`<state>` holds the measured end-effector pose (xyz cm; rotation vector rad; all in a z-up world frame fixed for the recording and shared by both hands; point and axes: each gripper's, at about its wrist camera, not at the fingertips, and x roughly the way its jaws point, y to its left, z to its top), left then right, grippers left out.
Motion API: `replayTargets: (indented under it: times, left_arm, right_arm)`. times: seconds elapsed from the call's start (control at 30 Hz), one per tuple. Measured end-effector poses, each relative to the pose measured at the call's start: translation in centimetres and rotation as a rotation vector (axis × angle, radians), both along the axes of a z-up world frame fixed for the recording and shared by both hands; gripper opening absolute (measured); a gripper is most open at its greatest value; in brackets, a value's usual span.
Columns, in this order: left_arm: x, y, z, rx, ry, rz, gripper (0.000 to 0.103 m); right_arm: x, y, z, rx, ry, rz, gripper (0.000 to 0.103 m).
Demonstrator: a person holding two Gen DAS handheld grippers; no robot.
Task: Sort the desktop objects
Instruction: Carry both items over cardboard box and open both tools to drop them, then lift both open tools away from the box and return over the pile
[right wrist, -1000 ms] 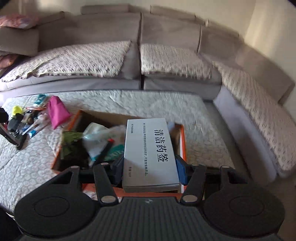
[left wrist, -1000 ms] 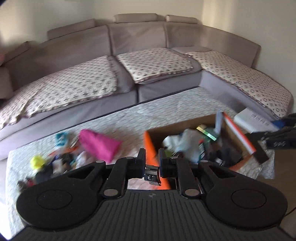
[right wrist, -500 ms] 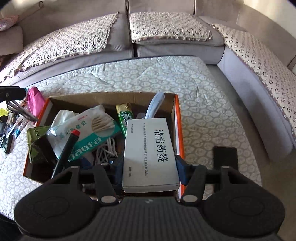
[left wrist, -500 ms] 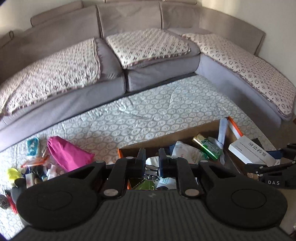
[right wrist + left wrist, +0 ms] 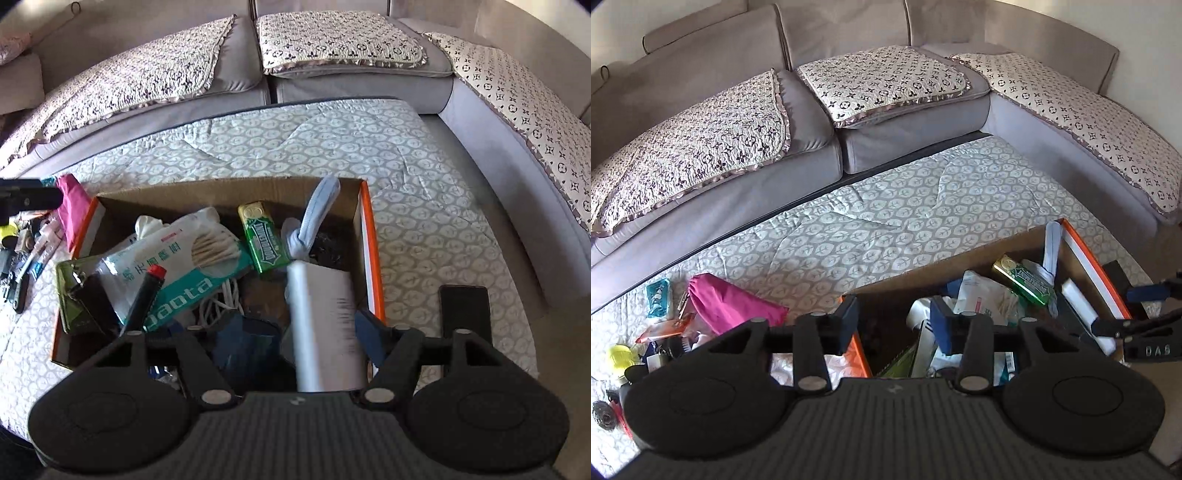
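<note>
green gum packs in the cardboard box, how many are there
1. The green gum pack lies in the cardboard box near its far wall, between the cotton swab bag and the knotted pale blue cloth. More may be buried underneath.

A brown cardboard box with orange rims (image 5: 372,258) sits on a grey quilted cover printed with pale leaf shapes (image 5: 295,140). The grey fabric sofa (image 5: 820,147) carries cream cushion covers with dark flower motifs (image 5: 882,79). A magenta fabric pouch (image 5: 731,301) and green foil gum pack (image 5: 263,236) show.
</note>
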<state>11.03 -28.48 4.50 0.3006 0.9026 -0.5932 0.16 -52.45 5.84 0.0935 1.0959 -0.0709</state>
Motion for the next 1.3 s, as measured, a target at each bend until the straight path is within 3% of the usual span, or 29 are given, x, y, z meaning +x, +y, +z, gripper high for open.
replayTargets:
  times: [0.2, 0.33, 0.43, 0.47, 0.7, 1.07, 1.3]
  left_arm:
    - [-1.1, 2.0, 1.4, 0.044, -0.006, -0.006, 0.046]
    - [-1.5, 4.6, 2.0, 0.049, -0.025, 0.028, 0.057]
    - [-2.1, 6.8, 2.0, 0.041, -0.036, 0.051, 0.064]
    - [-2.3, 7.5, 1.9, 0.039, -0.039, 0.060, 0.070]
    - [-3.3, 12.7, 0.8, 0.033, -0.024, 0.135, 0.079]
    - [-2.5, 21.8, -0.9, 0.023, 0.005, 0.360, 0.084]
    - [-0.5, 25.0, -2.7, 0.032, 0.048, 0.451, 0.084]
  right_arm:
    - [-0.2, 0.7, 1.5, -0.023, -0.002, 0.008, 0.078]
    - [-0.5, 1.3, 2.3, -0.034, -0.009, -0.006, 0.094]
    - [-0.6, 2.6, 2.6, -0.043, 0.001, -0.025, 0.095]
    - [-0.4, 3.3, 2.6, -0.049, 0.018, -0.038, 0.103]
    - [1.1, 10.5, 1.8, -0.134, 0.183, -0.046, 0.103]
    - [-0.2, 22.3, 6.7, -0.099, -0.173, 0.144, 0.103]
    - [3.1, 27.4, 3.3, 0.017, -0.097, 0.287, 0.103]
